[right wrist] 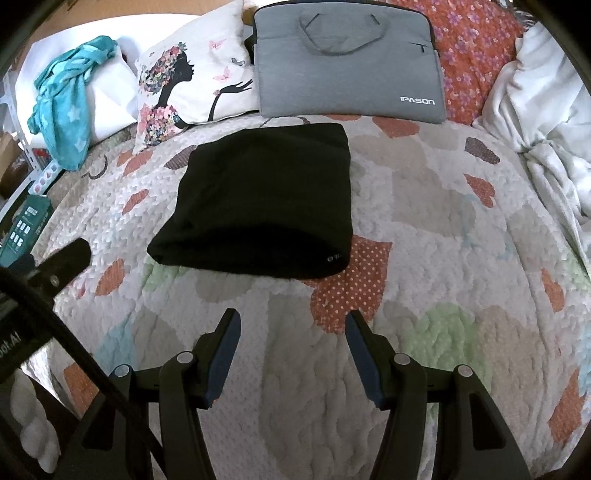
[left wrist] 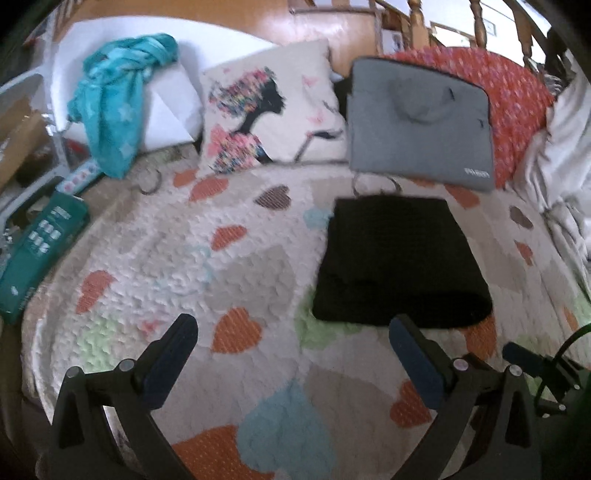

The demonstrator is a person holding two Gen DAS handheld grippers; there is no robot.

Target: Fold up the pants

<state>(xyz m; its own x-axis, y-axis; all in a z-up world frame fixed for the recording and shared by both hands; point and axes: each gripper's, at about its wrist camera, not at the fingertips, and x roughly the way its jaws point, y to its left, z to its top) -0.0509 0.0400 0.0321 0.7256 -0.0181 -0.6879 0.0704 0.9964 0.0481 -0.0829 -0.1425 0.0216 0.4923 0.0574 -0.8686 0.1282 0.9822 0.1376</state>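
A quilted bedspread point(right wrist: 424, 258) patterned with orange, grey, green and blue hearts covers the bed. At its far edge, a grey laptop bag point(right wrist: 347, 62) marked IPASON lies flat, handles up. Just left of the bag leans a white cushion point(right wrist: 207, 85) printed with a woman's silhouette and butterflies. Farther left of the bag, a teal star-print scarf point(right wrist: 66, 114) drapes over a white pillow point(right wrist: 110, 92). Behind and right of the bag sits a red floral fabric point(right wrist: 476, 55), with rumpled white bedding point(right wrist: 546, 122) beyond it. Well left of the bag, at the bed's edge, rests a dark green box point(left wrist: 40, 243). Wooden balusters point(left wrist: 476, 22) rise behind the bag in the left wrist view.
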